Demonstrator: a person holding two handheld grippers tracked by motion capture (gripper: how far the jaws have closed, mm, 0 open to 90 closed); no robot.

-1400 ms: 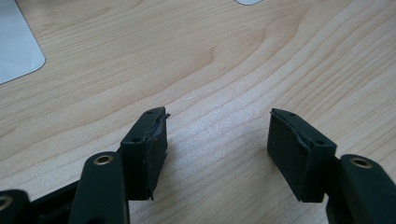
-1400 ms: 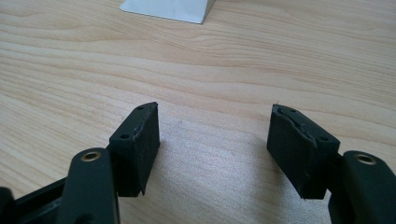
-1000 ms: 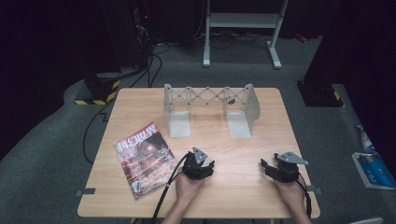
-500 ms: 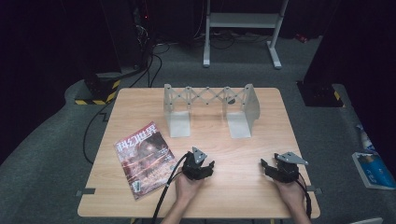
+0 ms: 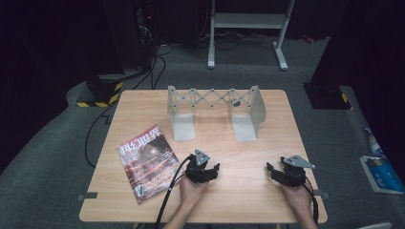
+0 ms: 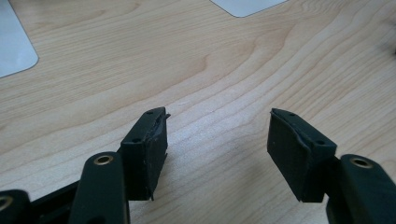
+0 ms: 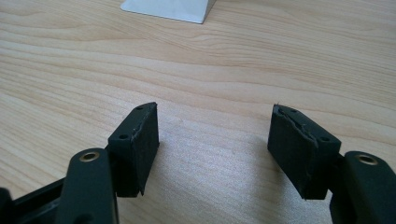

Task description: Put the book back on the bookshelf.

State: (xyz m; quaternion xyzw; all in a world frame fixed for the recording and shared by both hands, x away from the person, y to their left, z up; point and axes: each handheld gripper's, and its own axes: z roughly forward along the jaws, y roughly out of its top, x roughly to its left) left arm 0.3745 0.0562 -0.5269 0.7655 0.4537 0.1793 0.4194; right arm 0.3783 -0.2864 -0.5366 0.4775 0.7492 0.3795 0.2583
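A magazine (image 5: 145,162) with a dark red cover lies on the left of the wooden table (image 5: 239,191). A grey expanding bookend rack (image 5: 215,110) stands at the back middle. My left gripper (image 5: 206,171) rests near the front centre, just right of the magazine, and its jaws stand open over bare wood (image 6: 217,140). My right gripper (image 5: 279,174) rests at the front right, also open with nothing between its pads (image 7: 212,140). A hand holds each gripper from the table's front edge.
Grey base plates of the rack show at the top of the left gripper view (image 6: 14,42) and of the right gripper view (image 7: 168,9). Cables (image 5: 95,138) trail over the floor at the left. A metal stand (image 5: 248,28) is behind the table, and a blue box (image 5: 382,174) lies on the floor at right.
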